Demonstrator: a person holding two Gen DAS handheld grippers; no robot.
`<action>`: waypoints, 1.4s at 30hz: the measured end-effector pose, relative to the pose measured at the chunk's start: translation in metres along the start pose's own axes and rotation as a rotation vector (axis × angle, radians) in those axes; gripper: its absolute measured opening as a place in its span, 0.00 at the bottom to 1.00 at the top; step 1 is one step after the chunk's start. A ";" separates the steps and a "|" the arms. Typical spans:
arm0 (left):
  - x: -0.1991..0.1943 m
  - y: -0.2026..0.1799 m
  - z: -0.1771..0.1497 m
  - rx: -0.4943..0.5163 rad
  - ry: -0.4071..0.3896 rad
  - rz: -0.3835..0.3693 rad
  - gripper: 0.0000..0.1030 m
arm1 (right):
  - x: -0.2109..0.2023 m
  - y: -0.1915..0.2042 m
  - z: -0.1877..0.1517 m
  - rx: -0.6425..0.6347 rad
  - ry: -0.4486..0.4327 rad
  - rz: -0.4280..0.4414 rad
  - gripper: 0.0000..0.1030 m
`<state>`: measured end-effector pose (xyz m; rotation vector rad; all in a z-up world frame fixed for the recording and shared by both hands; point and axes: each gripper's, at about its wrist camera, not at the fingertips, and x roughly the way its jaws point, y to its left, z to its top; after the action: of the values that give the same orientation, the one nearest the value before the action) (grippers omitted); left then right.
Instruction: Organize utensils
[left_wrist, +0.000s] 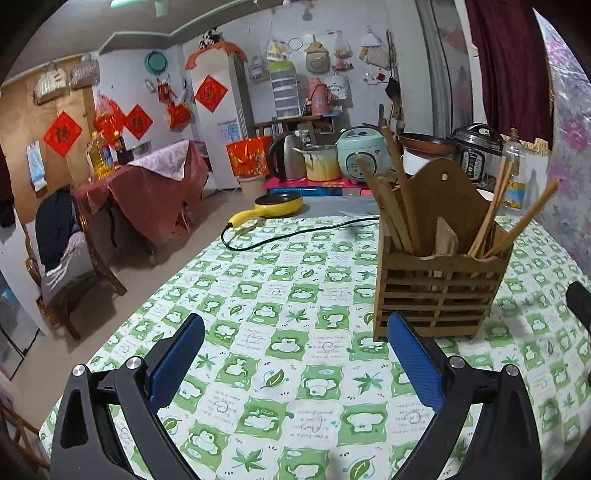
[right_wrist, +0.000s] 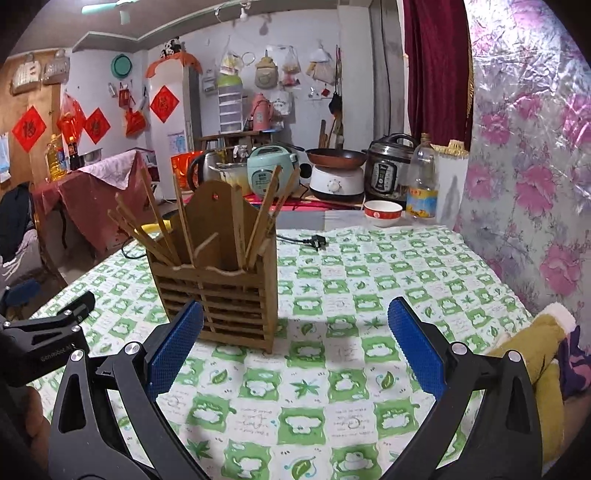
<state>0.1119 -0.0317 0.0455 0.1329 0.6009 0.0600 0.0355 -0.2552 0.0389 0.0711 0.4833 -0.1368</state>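
Observation:
A slatted wooden utensil holder (left_wrist: 439, 291) stands upright on the green-and-white checked tablecloth (left_wrist: 277, 295), with several wooden chopsticks (left_wrist: 495, 218) leaning out of its compartments. In the right wrist view the same holder (right_wrist: 221, 291) stands just ahead and left of centre, chopsticks (right_wrist: 155, 229) fanning out of it. My left gripper (left_wrist: 295, 339) is open above bare cloth, its right fingertip close to the holder's front left corner. My right gripper (right_wrist: 295, 321) is open and empty, its left fingertip overlapping the holder's lower front. The left gripper's body (right_wrist: 48, 332) shows at the left edge.
A yellow electric pan (left_wrist: 275, 206) with a black cord (left_wrist: 295, 232) lies at the table's far edge. A red-and-white bowl (right_wrist: 382, 212), a bottle (right_wrist: 421, 184), rice cookers and a kettle stand behind. A flowered wall (right_wrist: 535, 166) runs along the right; a chair (left_wrist: 62, 258) stands left.

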 end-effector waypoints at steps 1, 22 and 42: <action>-0.002 -0.001 -0.002 0.004 -0.005 -0.006 0.94 | 0.000 0.000 -0.002 0.005 0.005 0.001 0.94; -0.014 -0.015 -0.009 0.066 -0.064 -0.049 0.95 | 0.002 -0.008 -0.008 0.057 0.038 0.043 0.94; -0.009 -0.010 -0.008 0.044 -0.033 -0.066 0.94 | -0.001 -0.003 -0.008 0.033 0.023 0.034 0.94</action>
<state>0.0999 -0.0415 0.0426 0.1561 0.5736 -0.0189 0.0300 -0.2574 0.0322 0.1136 0.5026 -0.1113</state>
